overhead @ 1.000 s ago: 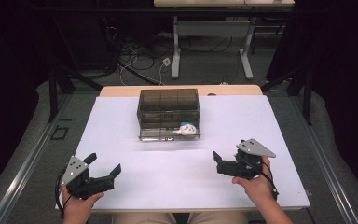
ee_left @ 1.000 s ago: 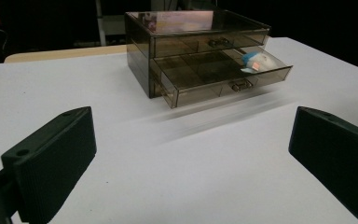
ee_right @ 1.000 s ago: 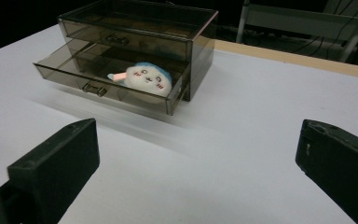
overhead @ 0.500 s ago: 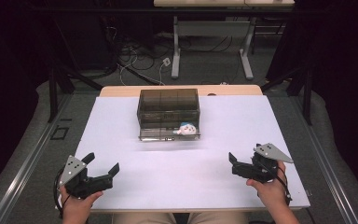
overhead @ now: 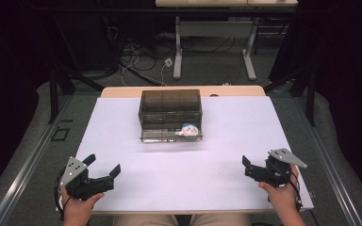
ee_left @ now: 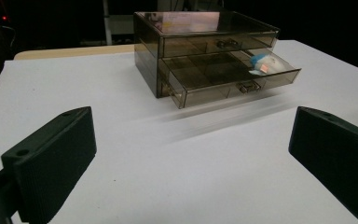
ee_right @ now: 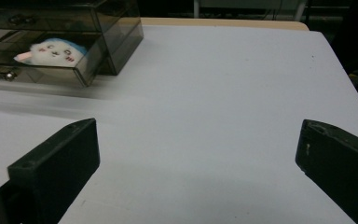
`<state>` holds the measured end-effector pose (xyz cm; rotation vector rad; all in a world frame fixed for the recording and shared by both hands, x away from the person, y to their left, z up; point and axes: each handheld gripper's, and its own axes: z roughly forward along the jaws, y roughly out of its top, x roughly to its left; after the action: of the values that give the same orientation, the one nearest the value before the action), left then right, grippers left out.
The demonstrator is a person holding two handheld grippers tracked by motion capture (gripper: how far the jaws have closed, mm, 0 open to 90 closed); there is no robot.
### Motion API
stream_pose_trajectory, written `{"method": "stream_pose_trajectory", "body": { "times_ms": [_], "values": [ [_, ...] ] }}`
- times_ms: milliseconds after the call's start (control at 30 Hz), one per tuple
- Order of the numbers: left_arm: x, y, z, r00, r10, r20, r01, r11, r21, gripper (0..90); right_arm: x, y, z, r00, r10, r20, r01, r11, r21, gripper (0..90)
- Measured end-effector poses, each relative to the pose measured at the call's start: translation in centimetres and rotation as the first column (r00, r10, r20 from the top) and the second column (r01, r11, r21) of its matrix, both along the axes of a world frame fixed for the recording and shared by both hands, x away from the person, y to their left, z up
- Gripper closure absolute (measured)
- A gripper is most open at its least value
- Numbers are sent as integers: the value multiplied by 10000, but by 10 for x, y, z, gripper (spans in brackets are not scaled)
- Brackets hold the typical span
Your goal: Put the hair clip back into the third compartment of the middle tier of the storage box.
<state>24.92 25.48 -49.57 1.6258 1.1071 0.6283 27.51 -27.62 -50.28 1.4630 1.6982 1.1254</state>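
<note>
A smoky clear drawer box [overhead: 169, 106] stands at the back middle of the white table [overhead: 226, 122]. Its lower drawer [overhead: 169, 135] is pulled out, and a small white and blue plush toy [overhead: 187, 129] lies at its right end. The left gripper view shows the box [ee_left: 200, 44] and the toy [ee_left: 265, 63] ahead; the right gripper view shows the toy [ee_right: 51, 50] at the upper left. My left gripper [overhead: 102, 165] rests open near the front left corner, holding nothing. My right gripper [overhead: 246, 167] is open near the front right edge, also holding nothing. Both are well apart from the box.
A bare wooden strip [overhead: 122, 91] runs along the table's far edge. Beyond it stand desk legs [overhead: 177, 47] and floor cables [overhead: 136, 56]. White table surface lies between the grippers and the box.
My right gripper has drawn back to the right and toward the front edge, away from the box. The left gripper has barely moved.
</note>
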Motion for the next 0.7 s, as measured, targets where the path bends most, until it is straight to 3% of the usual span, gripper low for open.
{"method": "stream_pose_trajectory", "body": {
  "times_ms": [133,500,700],
  "values": [
    [0,0,0,10000,-12,-12,12,10000,4,7,2,-10,-6,9990,-313,-324,327,9986,416,0],
    [0,0,0,10000,-30,-14,30,10000,64,6,8,-29,-15,9950,-847,-529,865,9957,339,0],
    [0,0,0,10000,-55,-21,55,10000,42,7,8,-33,-18,9907,-1061,-852,1121,9913,689,5]
  ]
}}
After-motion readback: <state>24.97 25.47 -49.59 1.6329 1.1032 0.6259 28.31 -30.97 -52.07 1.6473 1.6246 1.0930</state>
